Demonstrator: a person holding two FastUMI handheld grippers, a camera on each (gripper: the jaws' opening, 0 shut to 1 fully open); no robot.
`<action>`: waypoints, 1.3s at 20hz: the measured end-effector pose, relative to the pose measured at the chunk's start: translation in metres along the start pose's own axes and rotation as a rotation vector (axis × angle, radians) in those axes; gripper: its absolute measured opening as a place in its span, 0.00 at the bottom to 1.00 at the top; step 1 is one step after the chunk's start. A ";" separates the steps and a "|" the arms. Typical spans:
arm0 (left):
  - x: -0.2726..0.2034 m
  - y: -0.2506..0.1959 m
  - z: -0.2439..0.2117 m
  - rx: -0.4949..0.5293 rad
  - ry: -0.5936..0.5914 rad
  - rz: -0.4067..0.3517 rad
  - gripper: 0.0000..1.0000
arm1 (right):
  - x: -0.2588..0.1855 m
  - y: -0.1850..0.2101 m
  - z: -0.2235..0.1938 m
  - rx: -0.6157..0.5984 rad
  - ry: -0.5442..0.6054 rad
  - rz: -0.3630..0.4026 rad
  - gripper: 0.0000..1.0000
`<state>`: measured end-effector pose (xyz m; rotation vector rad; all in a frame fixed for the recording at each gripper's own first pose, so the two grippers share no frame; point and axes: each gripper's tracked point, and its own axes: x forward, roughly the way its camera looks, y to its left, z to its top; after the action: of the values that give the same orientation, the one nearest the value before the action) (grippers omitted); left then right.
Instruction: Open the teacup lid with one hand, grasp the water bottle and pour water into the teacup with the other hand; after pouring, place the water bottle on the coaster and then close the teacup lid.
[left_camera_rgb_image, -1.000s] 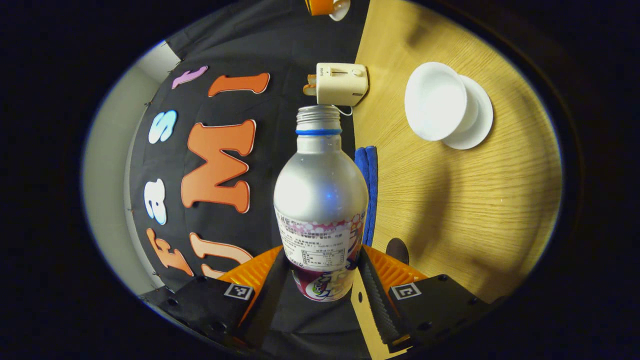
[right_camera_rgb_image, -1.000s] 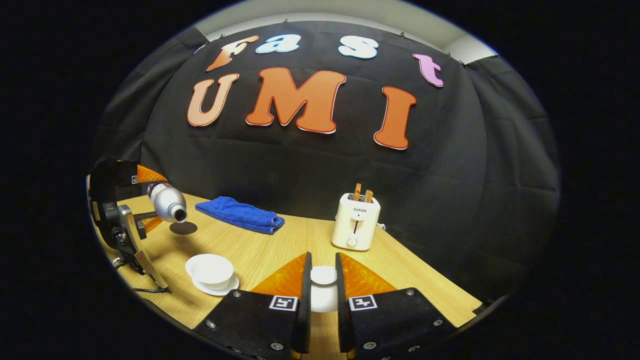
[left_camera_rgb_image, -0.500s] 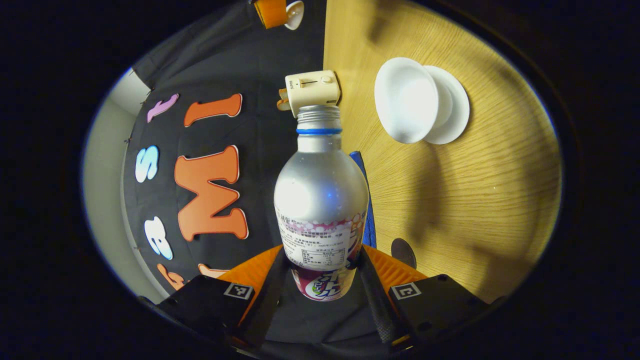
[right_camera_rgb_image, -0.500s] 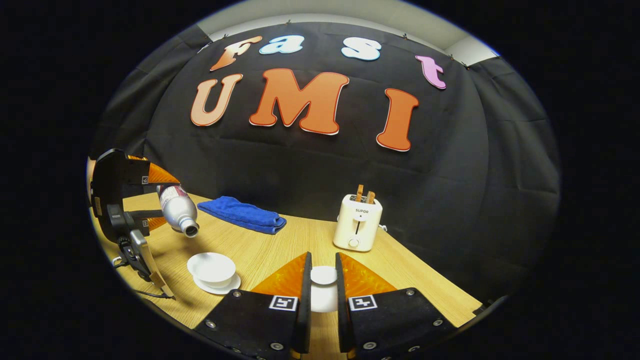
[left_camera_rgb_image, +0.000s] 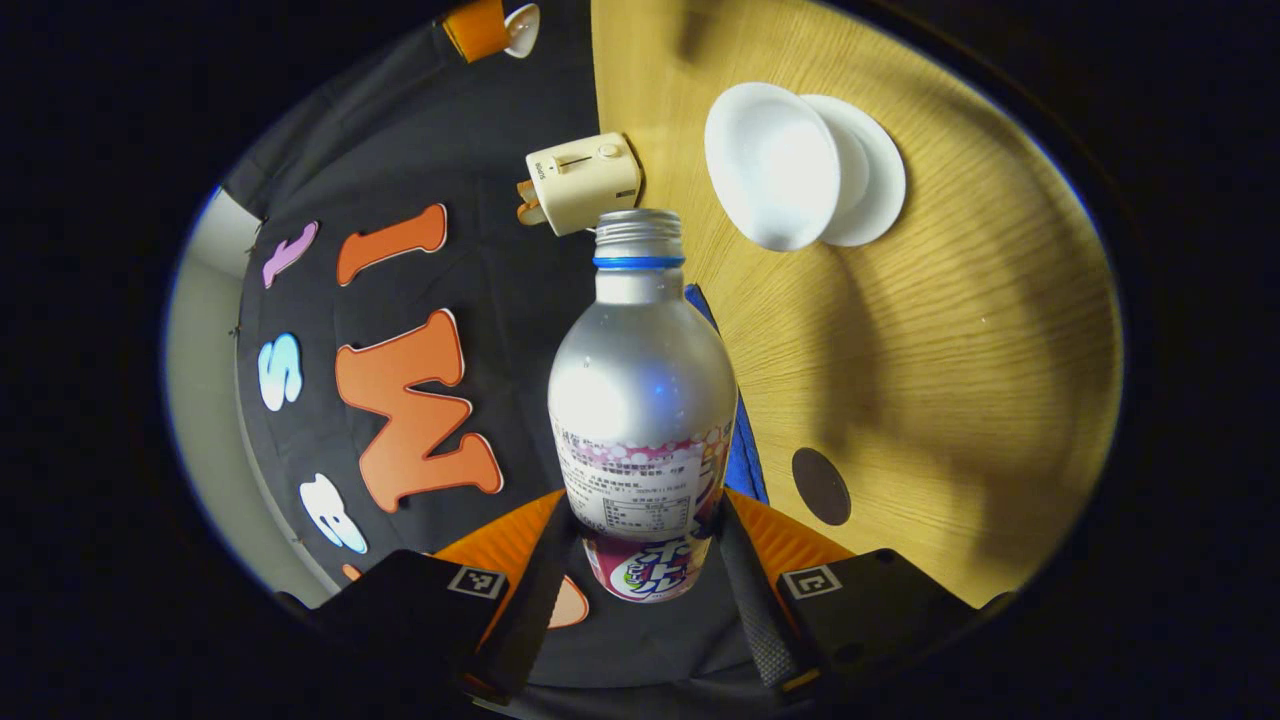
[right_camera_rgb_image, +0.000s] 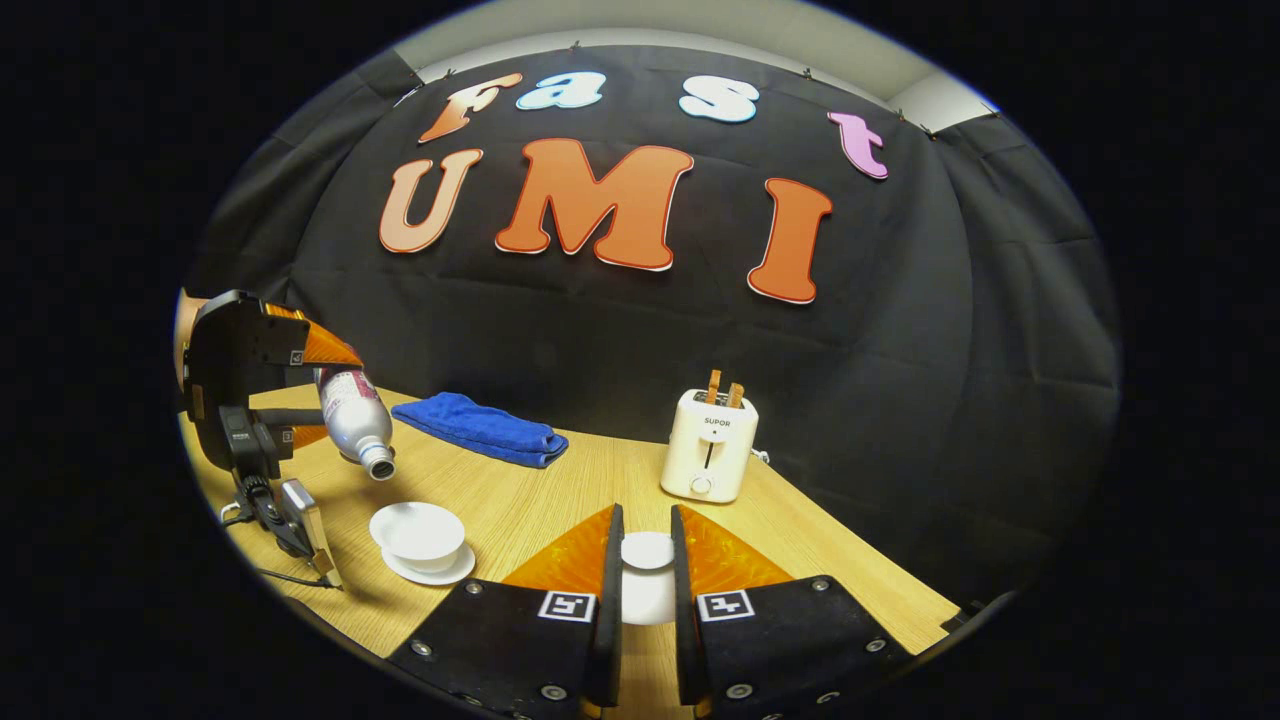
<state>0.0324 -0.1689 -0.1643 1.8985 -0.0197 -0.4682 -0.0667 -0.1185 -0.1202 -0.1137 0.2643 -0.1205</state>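
The left gripper (left_camera_rgb_image: 640, 575) clamped the tilted water bottle (left_camera_rgb_image: 640, 400), its label print unreadable. The right gripper (right_camera_rgb_image: 645, 580) pinched the teacup lid (right_camera_rgb_image: 647, 550). The toaster (right_camera_rgb_image: 708, 445) read "SUPOR".

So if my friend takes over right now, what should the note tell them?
Left claw: shut on the water bottle, which tilts mouth-down above the teacup.
Right claw: shut on the teacup lid, held up off the cup.
Teacup sits open on its saucer; coaster lies bare on the table.
Done: lid off, bottle grasped and tipped.
Left: finish pouring, stand the bottle on the coaster, put the lid back.
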 end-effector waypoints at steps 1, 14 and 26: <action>0.000 0.000 -0.002 0.014 0.003 -0.001 0.85 | -0.001 0.001 -0.001 -0.001 -0.001 0.002 0.23; 0.002 0.023 -0.002 0.162 0.009 0.041 0.85 | -0.001 0.006 0.003 -0.027 -0.012 0.011 0.23; 0.003 0.044 0.012 0.315 -0.004 0.057 0.87 | -0.002 0.007 0.008 -0.045 -0.023 0.018 0.23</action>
<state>0.0403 -0.1972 -0.1294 2.1988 -0.1574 -0.4502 -0.0659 -0.1109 -0.1132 -0.1571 0.2453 -0.0959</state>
